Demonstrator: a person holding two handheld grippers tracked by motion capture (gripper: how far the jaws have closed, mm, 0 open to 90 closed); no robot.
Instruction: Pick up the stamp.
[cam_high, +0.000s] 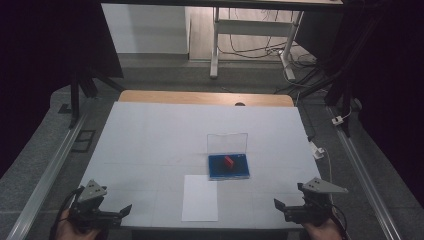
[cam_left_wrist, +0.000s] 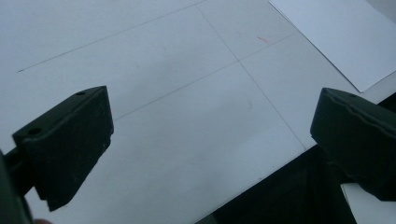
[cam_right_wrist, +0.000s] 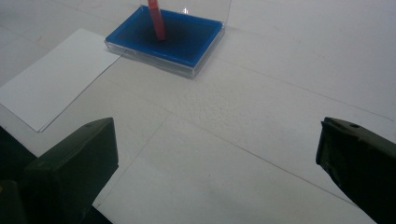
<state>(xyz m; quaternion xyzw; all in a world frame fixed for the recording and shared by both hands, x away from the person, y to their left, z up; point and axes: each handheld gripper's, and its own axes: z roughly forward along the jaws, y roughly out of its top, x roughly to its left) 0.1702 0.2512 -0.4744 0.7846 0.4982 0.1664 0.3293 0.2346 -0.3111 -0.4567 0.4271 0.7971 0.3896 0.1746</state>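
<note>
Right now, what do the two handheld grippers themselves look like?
Both are black. The left gripper and the right gripper each carry a grey three-cornered plate on top and end in two blocky black jaws. In the left gripper view the jaws show small round holes near their tips. A dark cable trails from each gripper near the hand.

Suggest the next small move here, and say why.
Probably the right gripper should reach forward toward the clear plastic case with the blue tray and the red block standing in it. Both grippers sit open and empty at the near table edge; the left gripper is farther from the case, beyond the white paper sheet.
</note>
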